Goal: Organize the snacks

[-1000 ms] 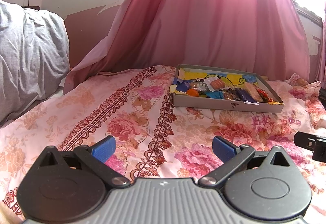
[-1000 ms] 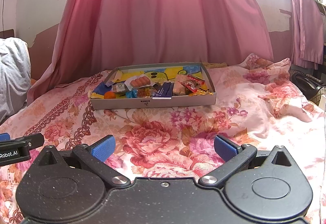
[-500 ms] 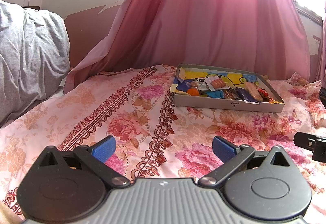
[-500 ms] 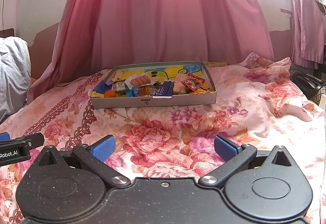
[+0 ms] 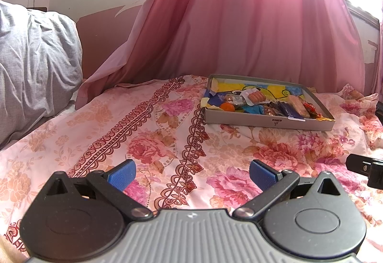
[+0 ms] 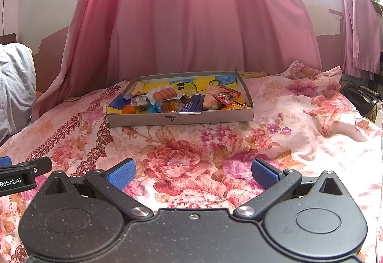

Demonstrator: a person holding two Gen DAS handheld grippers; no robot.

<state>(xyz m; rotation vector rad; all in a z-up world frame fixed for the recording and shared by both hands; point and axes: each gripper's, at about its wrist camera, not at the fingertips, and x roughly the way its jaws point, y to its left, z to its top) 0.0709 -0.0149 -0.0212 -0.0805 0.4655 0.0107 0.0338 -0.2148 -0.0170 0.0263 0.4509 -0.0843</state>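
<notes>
Both claws, the left gripper (image 5: 190, 173) and the right gripper (image 6: 191, 173), hang spread and empty, with the snack tray (image 6: 179, 117) lying crosswise well ahead, squarer to the right one.

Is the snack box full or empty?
Partly full. Box holds wrapped snacks along its near side; the far part of its floor shows bare.

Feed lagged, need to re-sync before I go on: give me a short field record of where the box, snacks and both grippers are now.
surface: floral bedsheet
box: shallow grey box lying flat on the sheet, in front of the pink curtain
contents: mixed snacks, including a pack of sausages, an orange ball, a dark blue packet and red wrappers
left gripper: open, empty, short of the box
right gripper: open, empty, short of the box
</notes>
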